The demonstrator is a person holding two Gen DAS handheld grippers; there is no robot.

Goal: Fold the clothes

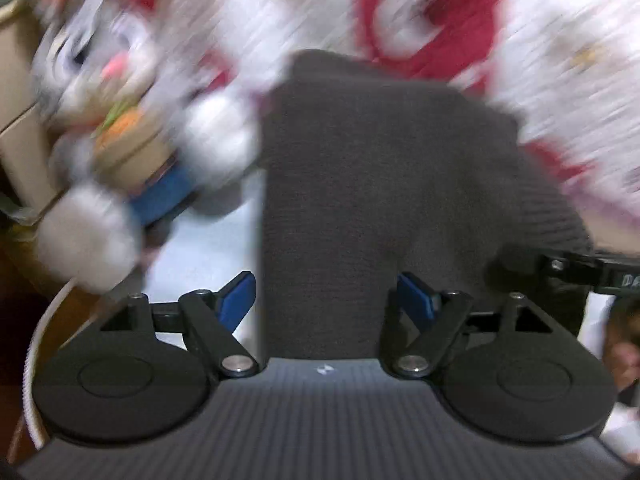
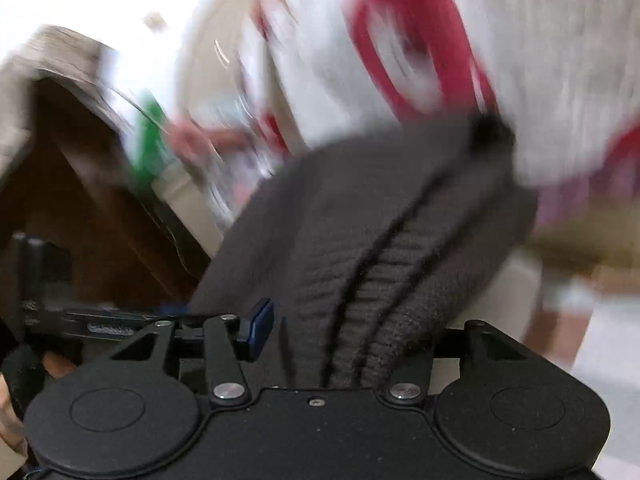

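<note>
A dark grey knit garment (image 1: 380,184) fills the middle of the left wrist view and lies between the blue pads of my left gripper (image 1: 326,300), whose jaws stand wide apart around it. In the right wrist view the same dark knit (image 2: 372,240) is bunched in ribbed folds over my right gripper (image 2: 340,328). Its left blue pad (image 2: 258,328) shows; the right pad is hidden under the cloth. The jaws look wide apart with the cloth between them. Both views are motion-blurred.
A white and red patterned fabric (image 1: 420,20) lies behind the garment and also shows in the right wrist view (image 2: 400,40). A grey and white plush toy (image 1: 120,128) sits at the left. Cardboard boxes (image 1: 16,80) stand at the far left. Brown wooden furniture (image 2: 80,200) is at the left.
</note>
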